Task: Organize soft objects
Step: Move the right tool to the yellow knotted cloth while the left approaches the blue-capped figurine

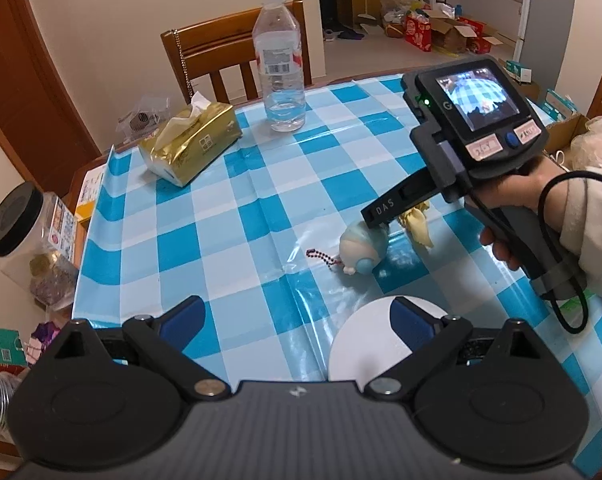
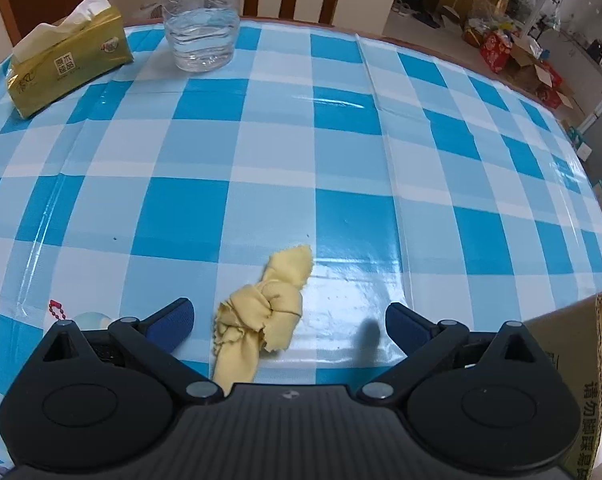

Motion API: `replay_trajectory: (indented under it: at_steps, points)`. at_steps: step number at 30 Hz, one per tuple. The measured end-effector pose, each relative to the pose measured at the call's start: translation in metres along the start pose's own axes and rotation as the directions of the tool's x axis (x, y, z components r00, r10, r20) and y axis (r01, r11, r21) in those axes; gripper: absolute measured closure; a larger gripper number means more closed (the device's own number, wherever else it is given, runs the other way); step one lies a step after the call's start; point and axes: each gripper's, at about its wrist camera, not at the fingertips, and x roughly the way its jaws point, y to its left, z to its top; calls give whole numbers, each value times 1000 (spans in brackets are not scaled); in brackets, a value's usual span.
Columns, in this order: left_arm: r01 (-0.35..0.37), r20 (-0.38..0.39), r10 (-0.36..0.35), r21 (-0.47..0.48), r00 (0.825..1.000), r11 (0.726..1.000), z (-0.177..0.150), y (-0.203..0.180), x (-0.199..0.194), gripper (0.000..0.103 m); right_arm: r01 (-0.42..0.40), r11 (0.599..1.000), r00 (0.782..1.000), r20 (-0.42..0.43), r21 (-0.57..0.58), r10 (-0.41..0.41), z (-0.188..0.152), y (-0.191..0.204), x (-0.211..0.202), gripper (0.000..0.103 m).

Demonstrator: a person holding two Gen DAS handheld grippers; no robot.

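A room with cream walls and cardboard boxes strewn on the far floor surrounds a desk (image 2: 341, 152) covered in glossy blue-and-white checked oilcloth. A brown wooden chair (image 1: 229, 48) stands at its far edge. On the desk, a clear plastic water bottle (image 1: 279, 60) stands upright, with a gold-wrapped pack of tissues (image 1: 191, 142) to its left. The left tongs (image 1: 297, 320) are spread wide and empty above the desk, a white round disc (image 1: 365, 344) under the right finger. The right tongs (image 2: 289, 324), held by a hand (image 1: 513, 200), are also released. Between their fingers lies a knotted pale yellow cloth (image 2: 265, 312), touching neither. Just left of it lies a small cream-and-blue plush toy (image 1: 361, 250) with a red bead chain (image 1: 321, 257).
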Motion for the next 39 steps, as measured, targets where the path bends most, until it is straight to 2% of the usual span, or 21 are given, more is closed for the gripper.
replay_trajectory:
  at_steps: [4,8,14,17,20,22,24,29,33,39]
  points:
    - [16,14,-16,7,1000,1000,5,2,2,5,-9,1000,1000,-21,16,9,-1,-5,1,0]
    - [40,29,-40,19,999,999,14,6,11,5,-73,991,995,-61,108,80,-2,-21,7,0]
    - [92,25,-95,87,995,992,29,7,34,5,-83,993,990,-106,80,91,2,-22,9,0]
    - [142,7,-144,120,990,983,37,5,49,8,-90,994,986,-133,67,98,5,-21,11,0]
    - [191,-23,-190,156,982,969,42,-2,66,20,-96,994,982,-159,56,104,8,-22,11,0]
    - [200,-46,-195,175,980,964,43,-8,78,33,-101,994,979,-174,47,107,10,-22,13,0]
    - [228,-75,-217,187,973,956,45,-12,89,40,-103,994,978,-177,41,109,11,-21,13,0]
    - [291,-102,-276,198,956,936,49,-20,108,45,-104,994,980,-164,40,109,10,-20,13,0]
    - [319,-140,-296,191,945,928,51,-24,125,59,-104,994,982,-155,38,109,9,-20,12,0]
    - [344,-148,-322,169,935,924,54,-20,130,64,-107,994,982,-153,35,111,7,-21,9,0]
